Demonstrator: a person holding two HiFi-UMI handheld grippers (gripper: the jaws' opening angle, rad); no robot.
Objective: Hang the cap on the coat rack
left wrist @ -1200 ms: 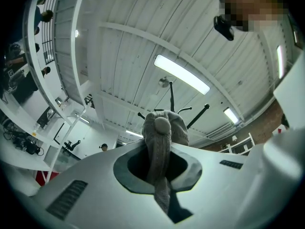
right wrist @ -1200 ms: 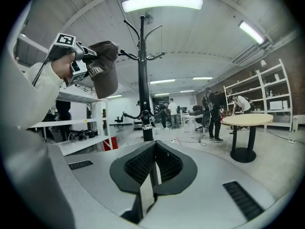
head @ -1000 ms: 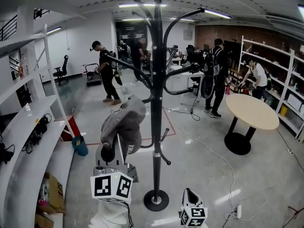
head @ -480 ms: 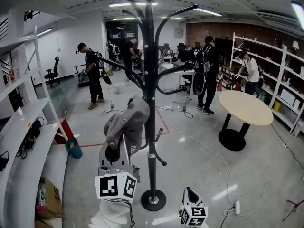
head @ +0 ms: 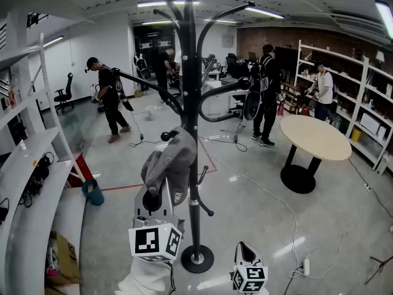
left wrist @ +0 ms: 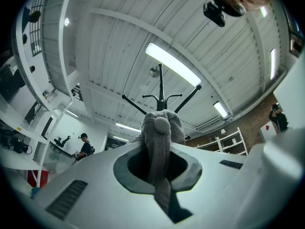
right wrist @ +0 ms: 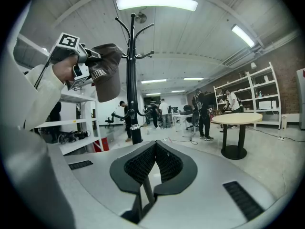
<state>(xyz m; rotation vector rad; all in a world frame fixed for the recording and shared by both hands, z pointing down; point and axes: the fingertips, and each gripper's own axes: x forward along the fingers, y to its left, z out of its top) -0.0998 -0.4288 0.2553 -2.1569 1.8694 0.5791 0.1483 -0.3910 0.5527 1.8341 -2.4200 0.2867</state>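
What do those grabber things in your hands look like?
Both are smooth, pale grey shells. The left gripper and right gripper have dark jaw pads, and the right one's pads show a fine grid texture. Dark slotted vents sit on each shell. Each carries a white cube printed with black square markers. The sleeve is white.

Right gripper (right wrist: 155, 147), 2 jaws together (empty), cap (right wrist: 107, 73) perhaps touching coat rack (right wrist: 132, 80)

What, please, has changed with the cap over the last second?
The left gripper, jaws shut on the cap, carried it right, closer to the coat rack pole. Nothing was let go. The right gripper stays low, shut and empty.
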